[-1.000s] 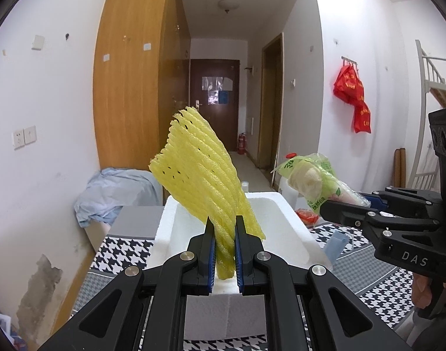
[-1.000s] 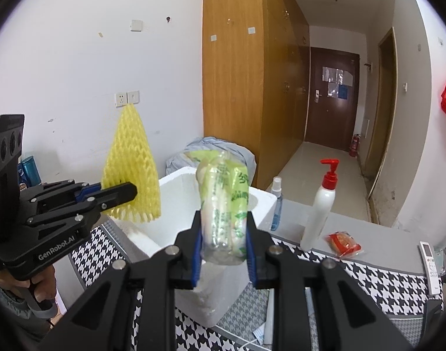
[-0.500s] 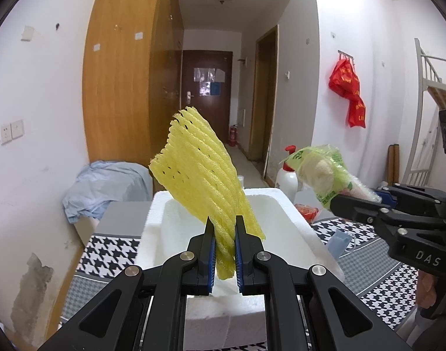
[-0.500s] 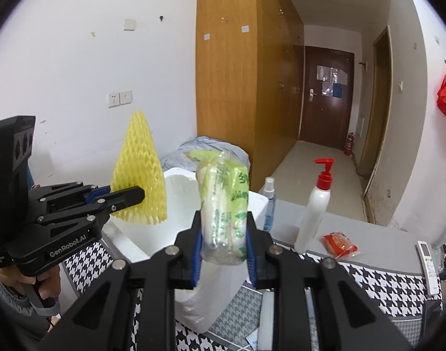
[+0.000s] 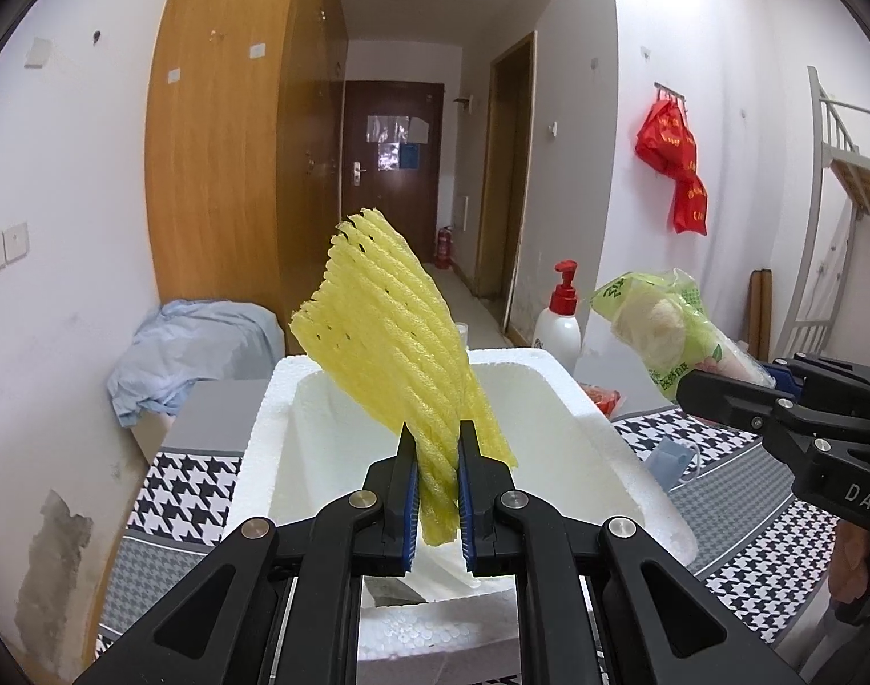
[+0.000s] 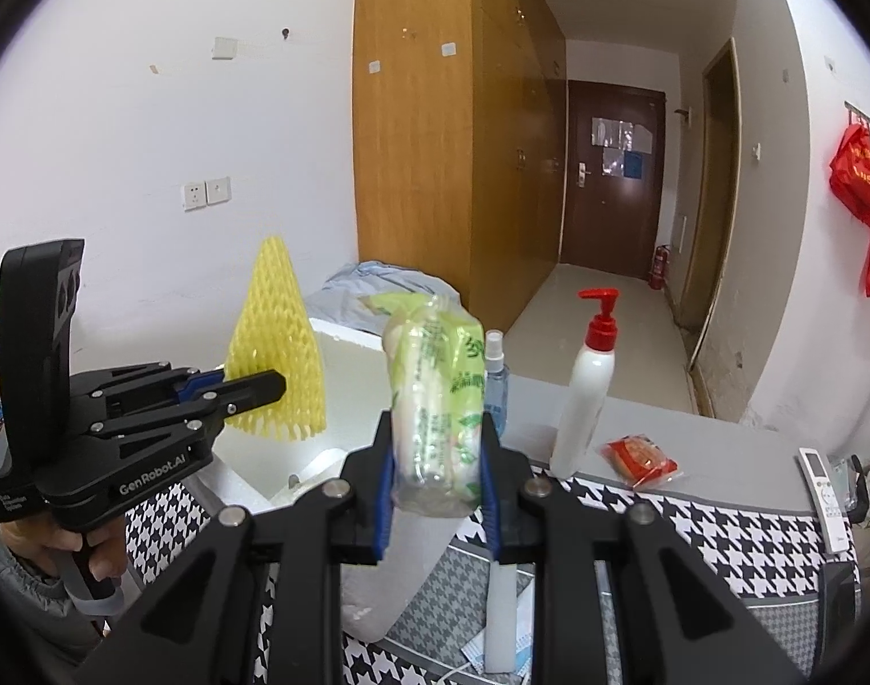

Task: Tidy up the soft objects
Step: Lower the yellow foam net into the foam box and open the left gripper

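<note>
My left gripper (image 5: 436,491) is shut on a yellow foam fruit net (image 5: 395,337) and holds it upright over the open white foam box (image 5: 595,434). It also shows in the right wrist view (image 6: 278,385), with the net (image 6: 275,354) above the box (image 6: 343,365). My right gripper (image 6: 435,491) is shut on a green-printed plastic bag of white food (image 6: 435,399), held to the right of the box. In the left wrist view the bag (image 5: 663,331) and the right gripper (image 5: 686,391) are at the right.
The box stands on a houndstooth-patterned table (image 6: 720,536). A white pump bottle with a red top (image 6: 586,394), a small spray bottle (image 6: 495,377), a red snack packet (image 6: 640,454) and a remote (image 6: 826,491) are behind. Light blue cloth (image 5: 189,342) lies at the left.
Both grippers have moved forward toward the foam box, which now looks larger and nearer. The net and the bag stay gripped.
</note>
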`<move>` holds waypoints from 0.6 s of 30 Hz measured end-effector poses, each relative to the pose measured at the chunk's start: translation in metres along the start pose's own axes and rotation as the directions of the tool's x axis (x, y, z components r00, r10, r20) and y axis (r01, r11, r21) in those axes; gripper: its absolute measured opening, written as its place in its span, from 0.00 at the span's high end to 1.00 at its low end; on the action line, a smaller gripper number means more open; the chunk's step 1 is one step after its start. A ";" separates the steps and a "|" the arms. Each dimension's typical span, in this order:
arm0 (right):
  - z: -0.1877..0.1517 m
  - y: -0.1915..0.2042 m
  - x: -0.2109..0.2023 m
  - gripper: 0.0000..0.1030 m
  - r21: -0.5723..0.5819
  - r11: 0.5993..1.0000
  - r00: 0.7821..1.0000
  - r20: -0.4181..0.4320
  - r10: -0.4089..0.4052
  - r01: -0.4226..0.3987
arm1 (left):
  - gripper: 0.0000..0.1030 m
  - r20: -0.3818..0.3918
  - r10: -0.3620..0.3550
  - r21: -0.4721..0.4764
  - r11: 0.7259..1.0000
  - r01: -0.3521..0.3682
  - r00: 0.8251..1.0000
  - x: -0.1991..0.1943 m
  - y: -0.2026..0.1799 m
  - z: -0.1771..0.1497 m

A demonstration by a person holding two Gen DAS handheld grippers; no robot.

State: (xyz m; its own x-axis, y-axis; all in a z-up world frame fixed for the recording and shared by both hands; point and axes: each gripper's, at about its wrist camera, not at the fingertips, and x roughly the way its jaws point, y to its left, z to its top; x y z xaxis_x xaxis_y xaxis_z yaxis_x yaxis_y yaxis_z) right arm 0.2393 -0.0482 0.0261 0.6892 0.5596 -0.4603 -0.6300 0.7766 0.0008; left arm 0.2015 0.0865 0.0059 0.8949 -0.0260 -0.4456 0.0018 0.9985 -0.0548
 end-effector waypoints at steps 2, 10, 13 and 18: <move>-0.001 0.000 0.000 0.72 -0.007 1.000 1.000 0.000 -0.001 0.001 | 0.72 0.001 0.011 0.002 1.000 -0.011 1.000 0.000 0.000 0.001; 0.000 0.002 0.002 0.72 -0.007 1.000 1.000 -0.001 -0.003 0.003 | 0.17 0.038 0.035 -0.020 0.999 -0.034 0.999 -0.011 0.005 0.001; 0.000 0.003 0.003 0.72 -0.009 1.000 1.000 -0.002 -0.001 0.001 | 0.16 0.042 0.049 -0.019 0.999 -0.048 0.998 -0.014 0.005 0.001; 0.001 0.004 0.006 0.72 -0.013 1.000 1.000 -0.004 0.004 -0.004 | 0.13 0.053 0.067 -0.028 0.997 -0.066 0.996 -0.018 0.010 0.000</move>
State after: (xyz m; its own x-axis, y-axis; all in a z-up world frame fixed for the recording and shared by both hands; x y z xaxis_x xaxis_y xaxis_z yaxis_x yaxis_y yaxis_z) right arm 0.2410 -0.0412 0.0242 0.6851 0.5618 -0.4637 -0.6375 0.7704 -0.0086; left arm 0.1853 0.0973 0.0135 0.9154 0.0439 -0.4001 -0.0697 0.9963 -0.0501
